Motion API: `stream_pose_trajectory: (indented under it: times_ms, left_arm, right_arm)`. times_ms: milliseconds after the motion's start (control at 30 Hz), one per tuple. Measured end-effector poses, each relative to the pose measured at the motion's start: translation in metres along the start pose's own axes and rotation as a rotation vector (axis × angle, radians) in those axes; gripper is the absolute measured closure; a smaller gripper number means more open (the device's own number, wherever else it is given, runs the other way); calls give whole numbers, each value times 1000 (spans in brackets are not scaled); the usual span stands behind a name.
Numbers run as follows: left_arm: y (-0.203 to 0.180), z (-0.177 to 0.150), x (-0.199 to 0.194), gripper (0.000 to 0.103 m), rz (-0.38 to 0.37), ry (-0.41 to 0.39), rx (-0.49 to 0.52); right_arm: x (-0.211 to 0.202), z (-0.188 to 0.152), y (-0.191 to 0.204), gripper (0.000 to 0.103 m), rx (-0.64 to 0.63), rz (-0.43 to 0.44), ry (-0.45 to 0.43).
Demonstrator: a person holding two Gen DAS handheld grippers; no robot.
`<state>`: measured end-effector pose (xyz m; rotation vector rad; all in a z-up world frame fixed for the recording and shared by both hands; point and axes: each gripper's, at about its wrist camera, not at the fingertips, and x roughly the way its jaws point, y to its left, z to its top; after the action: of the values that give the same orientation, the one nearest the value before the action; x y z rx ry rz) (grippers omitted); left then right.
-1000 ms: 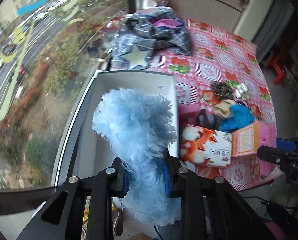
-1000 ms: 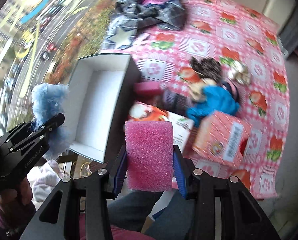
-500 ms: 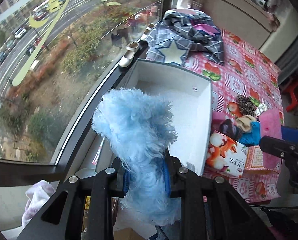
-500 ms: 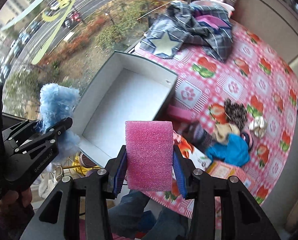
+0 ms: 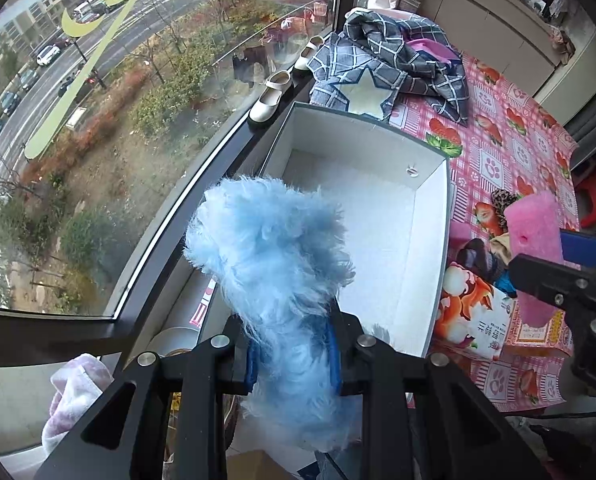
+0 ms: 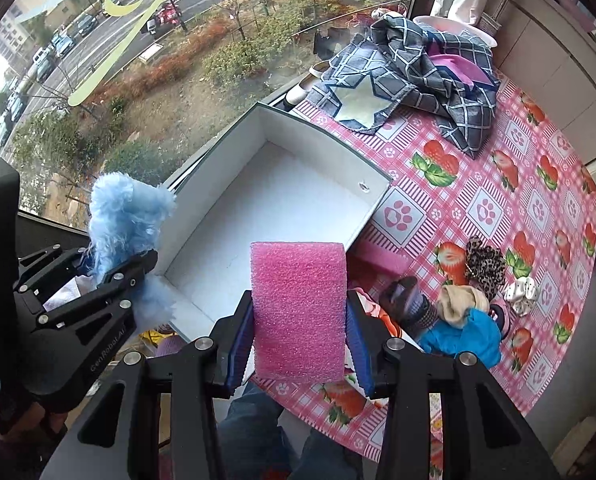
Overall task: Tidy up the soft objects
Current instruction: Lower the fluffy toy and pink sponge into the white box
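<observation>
My left gripper (image 5: 294, 354) is shut on a fluffy light-blue plush (image 5: 270, 256) and holds it above the near-left end of the open white box (image 5: 434, 280). The plush also shows in the right wrist view (image 6: 126, 216), by the box (image 6: 330, 140). My right gripper (image 6: 300, 342) is shut on a pink foam sponge (image 6: 298, 304), held above the box's near edge. The sponge also shows in the left wrist view (image 5: 532, 248). The box is empty inside.
On the pink strawberry tablecloth (image 6: 478, 184) lie a plaid cloth with a star (image 6: 410, 68), a pile of small soft items (image 6: 458, 312) and printed cartons (image 5: 478, 320). A window (image 5: 98, 120) runs along the left, with white shoes (image 5: 270, 96) on its sill.
Both grippers have risen and drawn back toward the window side with their loads. The box now lies further ahead and more of its inside shows.
</observation>
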<state>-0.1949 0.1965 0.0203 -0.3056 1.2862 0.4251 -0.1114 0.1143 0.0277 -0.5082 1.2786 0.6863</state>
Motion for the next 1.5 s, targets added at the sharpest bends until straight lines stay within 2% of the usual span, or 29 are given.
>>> stream_pose_trajectory:
  times_ms: [1133, 1500]
  left_arm:
    - [-2, -1, 30, 74, 5, 65, 17]
    - [-2, 0, 49, 74, 12, 113, 5]
  right_arm:
    - [35, 15, 8, 59, -34, -24, 65]
    - [50, 20, 7, 59, -16, 16, 91]
